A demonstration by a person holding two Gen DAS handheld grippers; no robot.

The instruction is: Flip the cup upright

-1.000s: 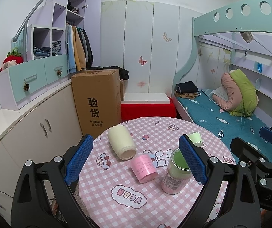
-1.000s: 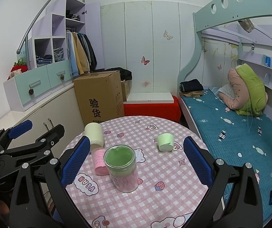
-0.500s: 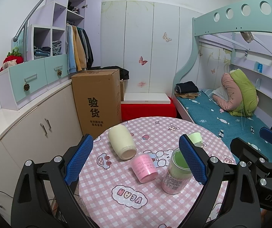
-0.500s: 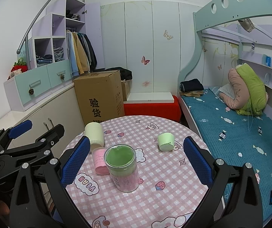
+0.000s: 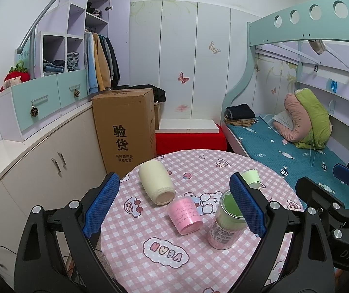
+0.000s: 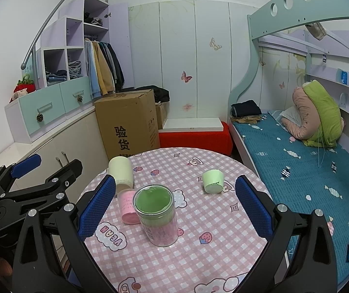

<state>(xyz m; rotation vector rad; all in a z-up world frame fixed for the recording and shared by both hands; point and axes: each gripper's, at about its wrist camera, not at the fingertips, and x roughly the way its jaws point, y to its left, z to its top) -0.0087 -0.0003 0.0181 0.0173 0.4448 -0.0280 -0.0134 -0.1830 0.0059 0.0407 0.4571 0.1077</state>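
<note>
Three cups lie on their sides on the round pink checked table [image 5: 198, 263]: a cream cup [image 5: 156, 182], a pink cup [image 5: 185, 215] and a small green cup [image 6: 213, 180]. The cream cup [image 6: 121, 174] and pink cup [image 6: 128, 206] also show in the right wrist view. My left gripper [image 5: 173, 206] is open and empty, held above the near left of the table, with the pink cup between its fingers in view. My right gripper [image 6: 174, 206] is open and empty above the near edge.
A clear jar with a green lid [image 6: 158, 216] stands upright near the table's middle; it shows in the left wrist view [image 5: 225, 222] too. A cardboard box [image 5: 125, 127] and a red bench [image 5: 189, 139] stand behind the table. A bunk bed [image 6: 296, 151] is on the right, cabinets [image 5: 35, 171] on the left.
</note>
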